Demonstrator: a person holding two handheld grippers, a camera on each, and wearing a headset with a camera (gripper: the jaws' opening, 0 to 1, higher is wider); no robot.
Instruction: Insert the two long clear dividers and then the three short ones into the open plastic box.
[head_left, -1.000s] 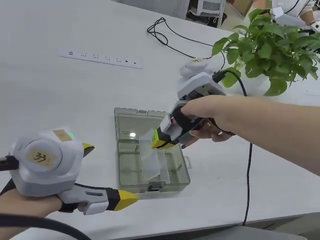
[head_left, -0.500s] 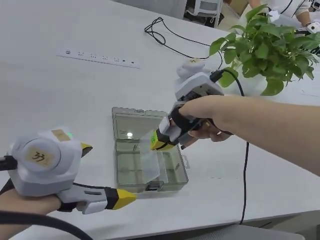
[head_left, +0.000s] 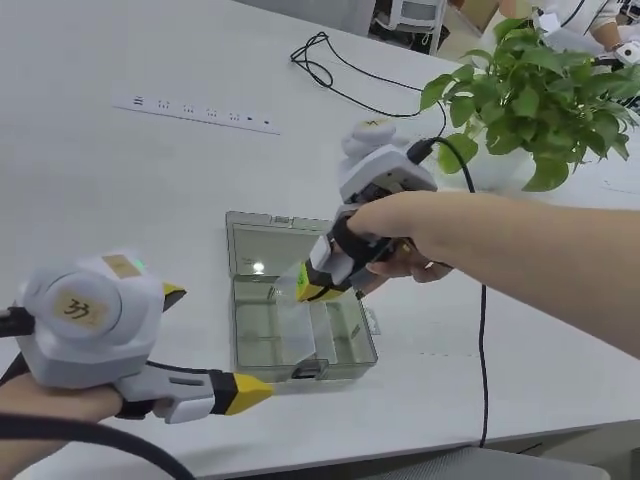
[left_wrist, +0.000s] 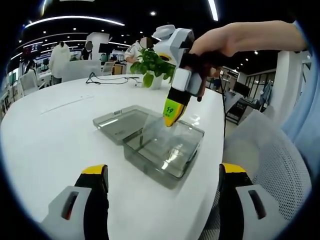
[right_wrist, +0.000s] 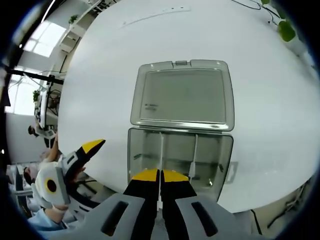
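Your right gripper (head_left: 311, 291) clamps a divider (head_left: 290, 325) | box (head_left: 371, 352) directly below, centre frame | divider's long axis parallel to seated divider (right_wrist: 194, 155) | left gripper (left_wrist: 163, 171) released, lower left.

The head view looked down on the bench (head_left: 120, 190) from above; the left gripper view ran low across it; the right gripper view looked steeply down, close. All shared the box (head_left: 270, 362).

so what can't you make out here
Lower edge of the held divider, seated or not: right gripper view, the right gripper covers it.
Count already seated in the box: head view, clear on clear.
Lid print: right gripper view, too small.
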